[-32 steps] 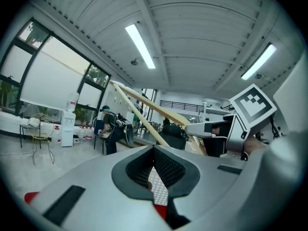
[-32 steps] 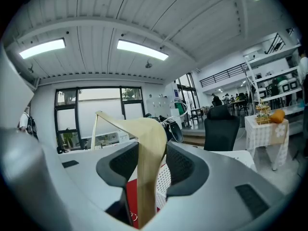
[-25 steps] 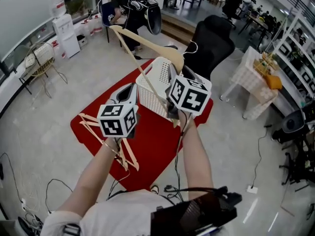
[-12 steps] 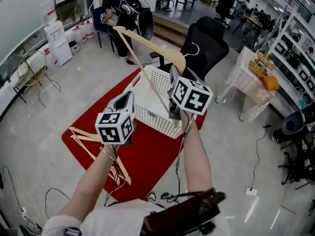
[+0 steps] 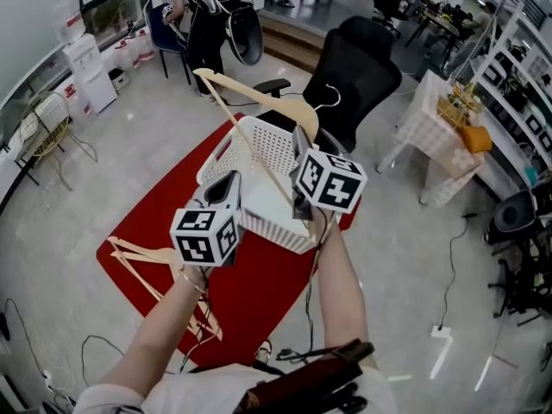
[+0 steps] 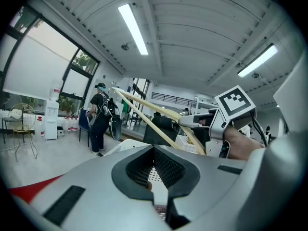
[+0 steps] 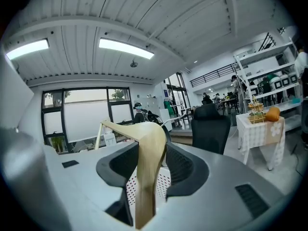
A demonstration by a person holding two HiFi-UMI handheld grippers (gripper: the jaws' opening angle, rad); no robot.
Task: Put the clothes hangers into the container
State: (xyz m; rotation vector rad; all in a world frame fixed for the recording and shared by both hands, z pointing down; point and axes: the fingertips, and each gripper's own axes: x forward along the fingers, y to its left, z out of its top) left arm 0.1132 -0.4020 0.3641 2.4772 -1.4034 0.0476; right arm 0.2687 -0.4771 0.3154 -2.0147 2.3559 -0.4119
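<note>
Nearest, spare hangers [image 5: 147, 261] lie on a red mat [image 5: 250, 274]. Above it, the left claw [image 5: 228, 184] is narrowly parted and empty. The right claw [image 5: 299, 149] clamps a wooden hanger [image 7: 150, 138] above the white container [image 5: 269, 149]. The hanger seems mid-carry; next, lower it inside and release.

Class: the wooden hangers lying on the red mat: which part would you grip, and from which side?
Take one straight wooden arm of a hanger, coming down from above with the jaws across it. The hangers lie flat on the mat, so only their tops are free, and the arms are thin and even.
</note>
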